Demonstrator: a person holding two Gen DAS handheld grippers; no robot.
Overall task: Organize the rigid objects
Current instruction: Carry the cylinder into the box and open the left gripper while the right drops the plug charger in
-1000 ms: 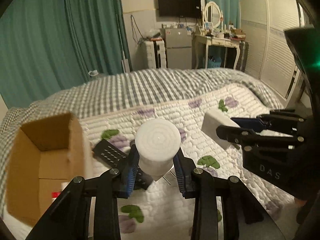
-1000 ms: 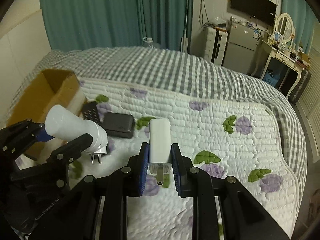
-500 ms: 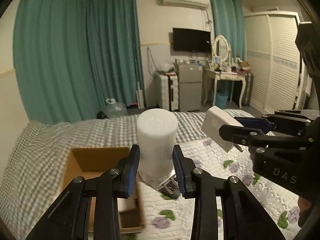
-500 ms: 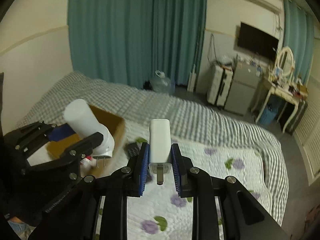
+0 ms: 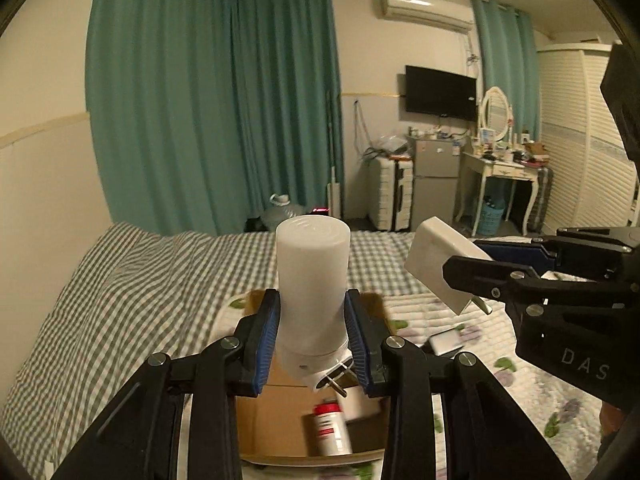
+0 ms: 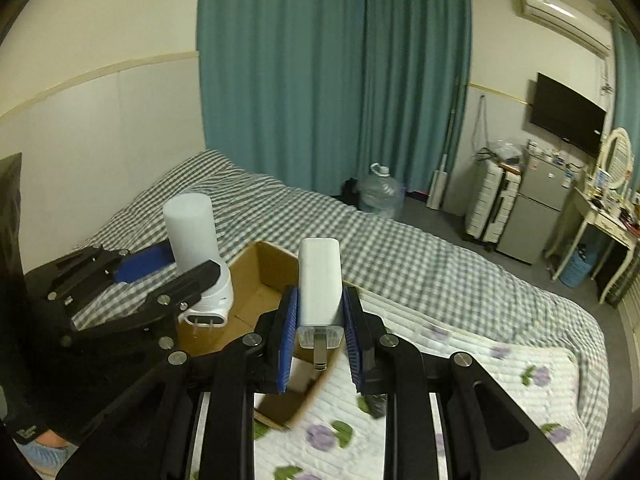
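left gripper [image 5: 312, 336] clamps white cylindrical plug-in light [image 5: 313, 280]; right gripper [image 6: 320, 326] clamps white charger [image 6: 320, 284]. cardboard box [image 5: 280, 420] at 6 o'clock, contents blurred, partly hidden.

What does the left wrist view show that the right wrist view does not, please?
Only the left wrist view shows inside the brown cardboard box, where a white red-labelled bottle lies. Only the right wrist view shows the clear water jug fully, by the curtain. Both show the left gripper clamping the white cylindrical plug-in lamp and the right gripper clamping the white rectangular charger.
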